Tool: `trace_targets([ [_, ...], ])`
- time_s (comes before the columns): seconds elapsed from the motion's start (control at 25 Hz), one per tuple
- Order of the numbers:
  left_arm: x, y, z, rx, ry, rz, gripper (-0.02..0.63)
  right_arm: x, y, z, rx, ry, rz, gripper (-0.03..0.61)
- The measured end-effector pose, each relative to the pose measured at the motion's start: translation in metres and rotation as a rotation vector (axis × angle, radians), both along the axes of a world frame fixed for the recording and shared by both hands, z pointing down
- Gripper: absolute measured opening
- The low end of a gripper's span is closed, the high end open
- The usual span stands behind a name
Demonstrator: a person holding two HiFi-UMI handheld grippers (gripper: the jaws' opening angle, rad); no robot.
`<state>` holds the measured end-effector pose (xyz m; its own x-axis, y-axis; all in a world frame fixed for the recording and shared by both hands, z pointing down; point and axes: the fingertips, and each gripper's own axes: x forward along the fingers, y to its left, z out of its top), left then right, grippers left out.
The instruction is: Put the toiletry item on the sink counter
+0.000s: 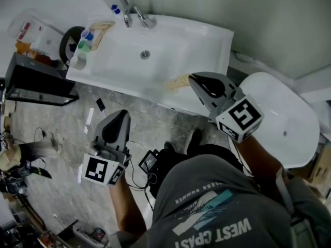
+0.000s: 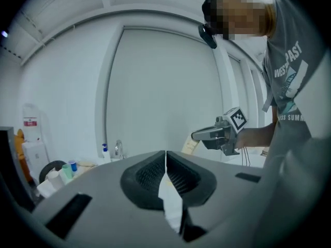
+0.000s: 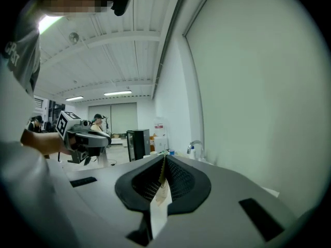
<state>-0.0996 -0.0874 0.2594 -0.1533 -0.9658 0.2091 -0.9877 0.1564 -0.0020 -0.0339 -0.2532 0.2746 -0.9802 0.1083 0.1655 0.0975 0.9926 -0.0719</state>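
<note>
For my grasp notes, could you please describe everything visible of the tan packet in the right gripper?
The tan packet is thin, flat and roughly rectangular, and looks like paper or card. The right gripper is shut on one end. The other end sticks out past the jaw tips, held in the air and seen over the front edge of the white sink, touching nothing else visible.

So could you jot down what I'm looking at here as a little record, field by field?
Place: white sink with a faucet
On the counter: small bottles at the sink's left end
Right gripper: shut on a flat tan toiletry item, by the sink's front edge
Left gripper: shut, nothing held, above the floor
</note>
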Motion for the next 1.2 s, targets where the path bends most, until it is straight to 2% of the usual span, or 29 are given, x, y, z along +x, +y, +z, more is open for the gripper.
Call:
trace_targets([
  [0.4,-0.043,0.060,0.011,0.004,0.010,-0.124,0.011,-0.060,0.055,-0.007,-0.006,-0.016,-0.136,0.031],
  [0.8,-0.103,0.082,0.003,0.041,0.006,-0.105,0.011,-0.113,0.084,-0.022,0.008,-0.013,-0.132,0.031],
  [1.2,-0.159,0.112,-0.007,0.041,0.011,-0.100,0.011,-0.168,0.117,-0.036,0.005,-0.010,-0.140,0.031],
])
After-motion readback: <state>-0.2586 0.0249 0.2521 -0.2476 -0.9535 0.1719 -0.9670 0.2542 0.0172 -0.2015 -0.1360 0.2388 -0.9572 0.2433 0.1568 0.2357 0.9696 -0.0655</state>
